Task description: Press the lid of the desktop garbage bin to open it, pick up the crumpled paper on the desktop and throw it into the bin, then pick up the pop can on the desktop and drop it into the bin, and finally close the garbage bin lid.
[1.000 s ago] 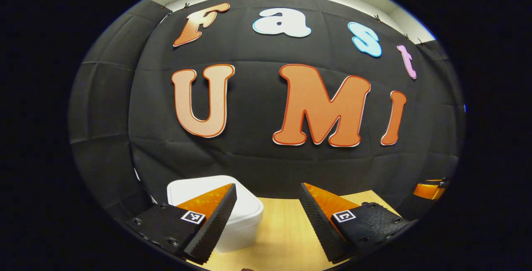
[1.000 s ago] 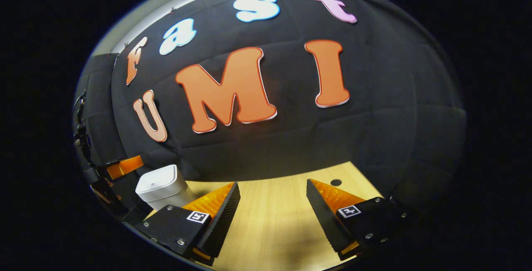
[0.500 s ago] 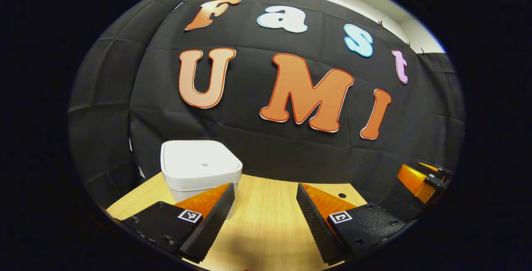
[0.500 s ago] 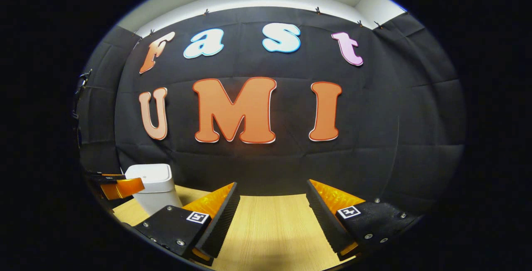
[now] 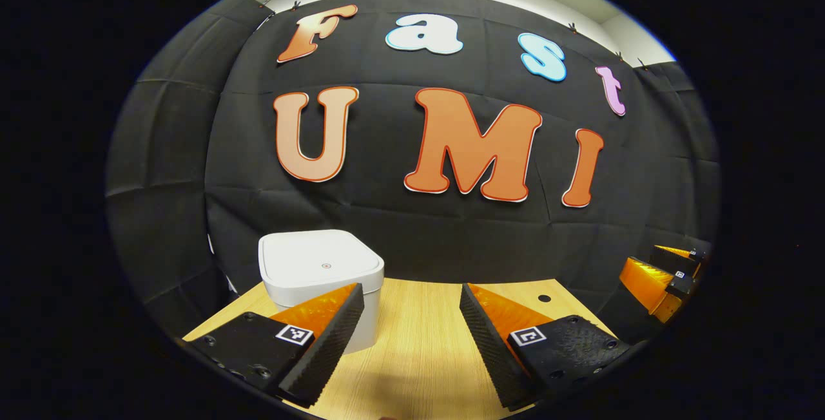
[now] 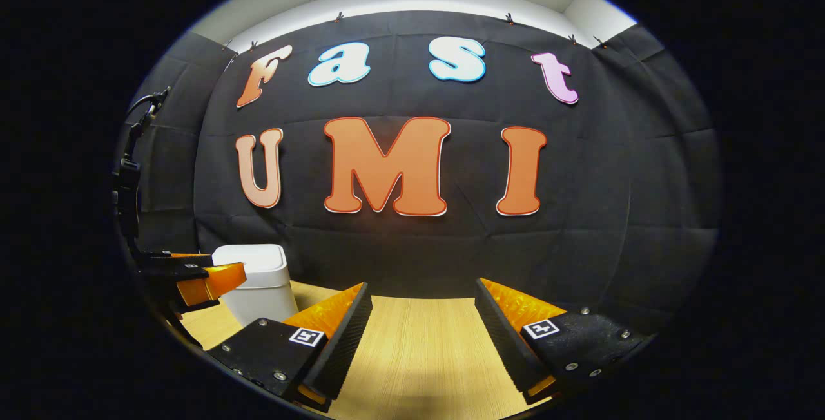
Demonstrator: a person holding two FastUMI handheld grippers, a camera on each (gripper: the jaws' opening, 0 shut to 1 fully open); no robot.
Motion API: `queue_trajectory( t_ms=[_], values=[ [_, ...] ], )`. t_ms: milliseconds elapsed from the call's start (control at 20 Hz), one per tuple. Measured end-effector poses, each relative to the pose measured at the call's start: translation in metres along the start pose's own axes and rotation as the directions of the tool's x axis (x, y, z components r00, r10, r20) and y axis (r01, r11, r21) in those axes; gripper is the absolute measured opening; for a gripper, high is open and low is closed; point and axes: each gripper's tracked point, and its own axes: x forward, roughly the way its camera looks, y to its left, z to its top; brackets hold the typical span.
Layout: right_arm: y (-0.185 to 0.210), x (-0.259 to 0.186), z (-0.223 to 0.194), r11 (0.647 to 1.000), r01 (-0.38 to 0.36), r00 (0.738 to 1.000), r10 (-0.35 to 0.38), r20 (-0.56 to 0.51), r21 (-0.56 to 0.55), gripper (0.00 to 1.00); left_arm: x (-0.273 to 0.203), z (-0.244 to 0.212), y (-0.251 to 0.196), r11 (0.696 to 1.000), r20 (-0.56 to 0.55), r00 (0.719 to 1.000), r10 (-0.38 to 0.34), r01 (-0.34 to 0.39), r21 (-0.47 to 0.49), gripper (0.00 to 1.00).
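A white square garbage bin (image 5: pixel 320 278) stands on the wooden desktop (image 5: pixel 419 349) with its lid down, just behind my left gripper's left finger. My left gripper (image 5: pixel 411 336) is open with nothing between its fingers, held above the desk. In the right gripper view the same bin (image 6: pixel 254 281) sits at the far left, and the left gripper (image 6: pixel 193 278) hangs in front of it. My right gripper (image 6: pixel 422 339) is open and empty over bare wood. At the right edge of the left gripper view the right gripper (image 5: pixel 660 275) appears.
The black cloth wall rises right behind the desk's far edge. A small round hole (image 5: pixel 544 298) marks the desktop near its back right. A dark stand with cables (image 6: pixel 129 175) rises at the far left of the right gripper view.
Both views have tilted and levelled. The bin now shows whole and farther off in the left gripper view. The left gripper has come into sight in front of the bin in the right gripper view.
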Motion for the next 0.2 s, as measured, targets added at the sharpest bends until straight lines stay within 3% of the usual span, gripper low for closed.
queue_trajectory(
  t_ms=[200],
  values=[
    [-0.0037,0.0006,-0.0042,1.0,0.013,1.0,-0.013,-0.014,0.003,0.96,-0.0009,-0.0015,0.0027,1.0,0.001,1.0,-0.001,0.001,0.012,0.95]
  ],
)
